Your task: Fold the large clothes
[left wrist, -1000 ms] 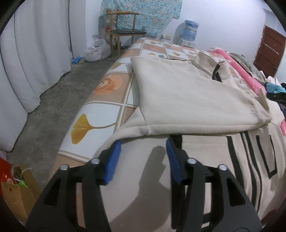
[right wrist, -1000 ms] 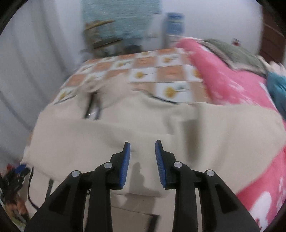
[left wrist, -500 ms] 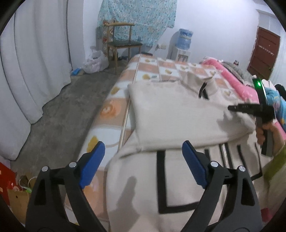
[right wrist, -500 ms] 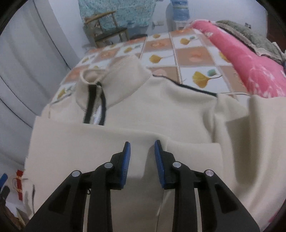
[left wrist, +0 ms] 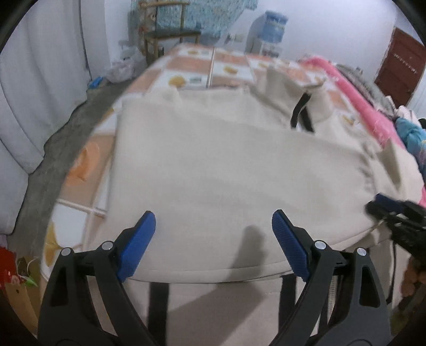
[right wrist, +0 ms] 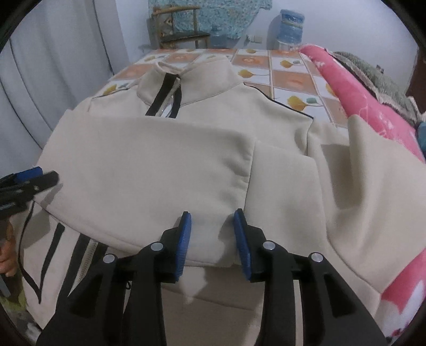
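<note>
At the far left hang white curtains, with grey floor between them and the bed, whose tiled cover carries orange and yellow prints. The cream jacket lies across the bed, collar at the far end, black-edged zip showing at the neck, and both sleeves folded over the chest so their cuffs lie near the middle. The left gripper hovers over the near edge of the left sleeve, its blue pads spread wide, having just opened, with nothing pinched between them. The right gripper sits over the sleeve cuffs near the jacket's middle; its pads are a narrow gap apart and have just been opening, straddling a slight ridge of cloth without pressing it. To the right lies a pink blanket. A chair and a water bottle stand by the far wall.
</note>
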